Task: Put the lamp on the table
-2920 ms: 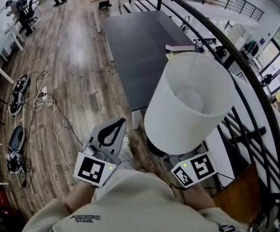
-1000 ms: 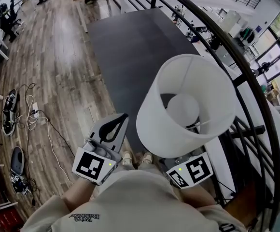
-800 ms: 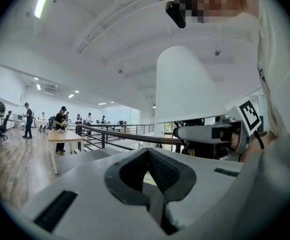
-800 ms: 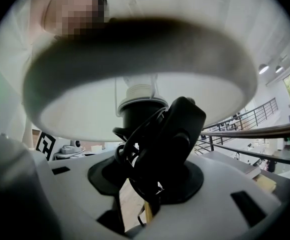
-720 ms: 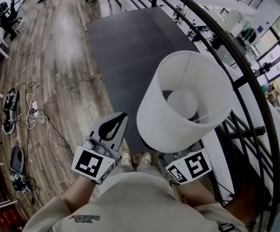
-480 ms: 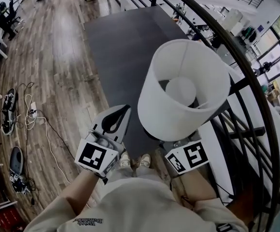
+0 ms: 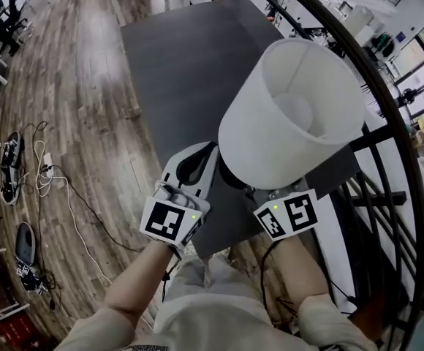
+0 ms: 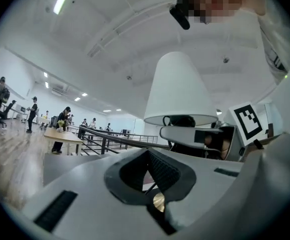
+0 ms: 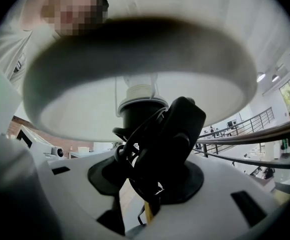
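Note:
A lamp with a white drum shade point(image 7: 292, 112) is held up over the near end of the dark table point(image 7: 168, 64). My right gripper point(image 9: 150, 186) is shut on the lamp's black stem point(image 9: 157, 134), which has its cord coiled around it. In the head view the shade hides the right jaws and only the marker cube point(image 7: 286, 214) shows. My left gripper point(image 7: 206, 152) hovers just left of the lamp's base, shut with nothing in it. The left gripper view has the shade point(image 8: 177, 91) to the right, above the right gripper.
A black curved railing point(image 7: 391, 130) runs close along the table's right side. Wooden floor point(image 7: 73, 123) lies left of the table, with loose cables point(image 7: 55, 189) and shoes point(image 7: 23, 240). The table's near corner point(image 7: 216, 248) is below my hands. People stand far off.
Both grippers and the lamp have moved forward, from short of the table to over its near end. The left gripper has drawn closer to the lamp's base.

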